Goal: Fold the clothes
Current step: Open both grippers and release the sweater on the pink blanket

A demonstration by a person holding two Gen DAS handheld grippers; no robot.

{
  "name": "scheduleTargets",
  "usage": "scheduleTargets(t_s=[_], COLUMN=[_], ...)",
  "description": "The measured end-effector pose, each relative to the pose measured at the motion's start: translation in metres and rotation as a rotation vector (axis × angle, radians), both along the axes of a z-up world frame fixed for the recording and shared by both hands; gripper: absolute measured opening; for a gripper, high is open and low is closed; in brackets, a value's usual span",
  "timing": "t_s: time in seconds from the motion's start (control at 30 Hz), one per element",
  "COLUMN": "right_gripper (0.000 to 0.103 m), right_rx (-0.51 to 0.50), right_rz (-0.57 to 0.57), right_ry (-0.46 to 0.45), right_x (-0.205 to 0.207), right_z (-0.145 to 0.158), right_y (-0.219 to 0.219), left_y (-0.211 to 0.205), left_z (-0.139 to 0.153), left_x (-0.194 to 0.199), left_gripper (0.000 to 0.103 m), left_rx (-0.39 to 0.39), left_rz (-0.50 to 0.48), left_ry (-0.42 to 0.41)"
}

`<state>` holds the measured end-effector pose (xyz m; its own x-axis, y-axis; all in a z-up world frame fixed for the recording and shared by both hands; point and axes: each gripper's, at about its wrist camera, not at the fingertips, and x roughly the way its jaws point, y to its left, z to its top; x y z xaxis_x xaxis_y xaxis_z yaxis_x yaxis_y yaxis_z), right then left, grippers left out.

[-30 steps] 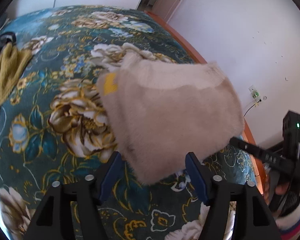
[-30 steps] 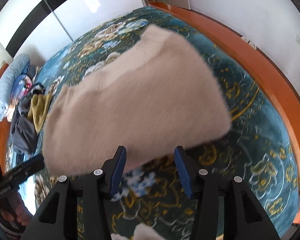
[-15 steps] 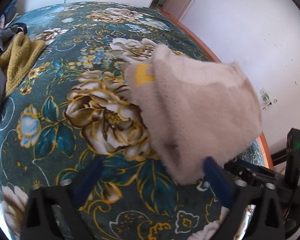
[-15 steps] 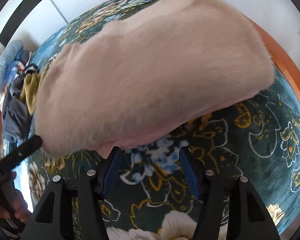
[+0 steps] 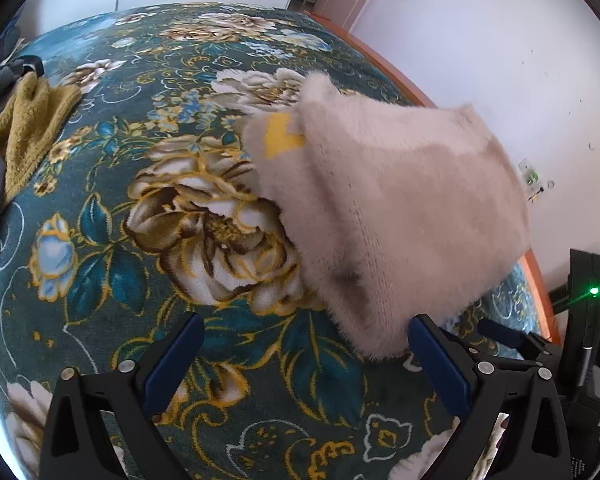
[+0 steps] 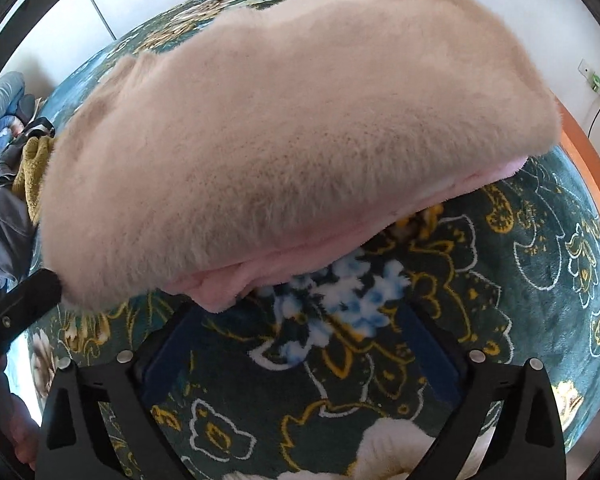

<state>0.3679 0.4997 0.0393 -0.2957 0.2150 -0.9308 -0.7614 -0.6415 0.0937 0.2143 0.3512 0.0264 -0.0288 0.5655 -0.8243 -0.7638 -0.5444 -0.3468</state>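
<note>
A wide bed fills the room, covered by a dark green floral blanket [image 5: 100, 240] with gold and blue blooms, an orange wooden frame [image 6: 592, 168] showing along its far side against the white wall. On that blanket lies the task's garment, a fuzzy beige sweater [image 6: 300, 120], folded into a thick, compact bundle with a paler pink layer peeking from its near edge and a yellow patch [image 5: 280, 136] visible at one end.

A second ago both tools still pinched the bundle's near edge; now it has dropped free and rests on the bed by its own weight. The left gripper [image 5: 304, 360] stands released at its widest, the sweater's corner just ahead of its blue pads, untouched. The right gripper [image 6: 296, 344] is opening, nothing between its jaws but blanket.

That letting-go suggests this fold is finished. A heap of unfolded clothes, a mustard garment [image 5: 28, 128] among grey ones, waits well apart, probably next.
</note>
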Motion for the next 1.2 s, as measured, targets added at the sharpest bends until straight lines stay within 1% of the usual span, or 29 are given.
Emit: scheduleTargets(t_s=[0.07,0.2,0.4,0.57,0.83,1.1,1.17,1.2], right_gripper=[0.103,0.103,0.103,0.103,0.103,0.103,0.103,0.103], right_rx=[0.015,0.041,0.056,0.071,0.098,0.106,0.106,0.105], right_rz=[-0.002,-0.010,0.003,-0.001,-0.009,0.001,0.003,0.003], right_ry=[-0.007,-0.018,-0.037,-0.045,-0.055,-0.060,-0.061,-0.061], right_x=[0.000,0.000,-0.004,-0.001,0.006,0.010,-0.010,-0.014], right_z=[0.000,0.001,0.000,0.003,0.009,0.015,0.014,0.015], right_y=[-0.001,-0.004,-0.008,-0.008,-0.007,-0.009,-0.011,-0.011], left_y=[0.001,0.002,0.000,0.000,-0.003,-0.003,-0.003,-0.003], left_z=[-0.002,-0.003,-0.003,-0.001,-0.002,-0.004,-0.005,-0.005], left_x=[0.002,0.003,0.005,0.008,0.007,0.009,0.009,0.009], left_gripper=[0.103,0.103,0.103,0.103,0.103,0.103,0.103,0.103], left_rx=[-0.006,-0.016,-0.004,0.006,0.013,-0.013,-0.018,-0.021], left_rz=[-0.012,-0.023,-0.019,-0.024,-0.016,-0.016,-0.017,-0.018], left_ry=[0.003,0.010,0.028,0.064,0.054,0.061,0.060,0.059])
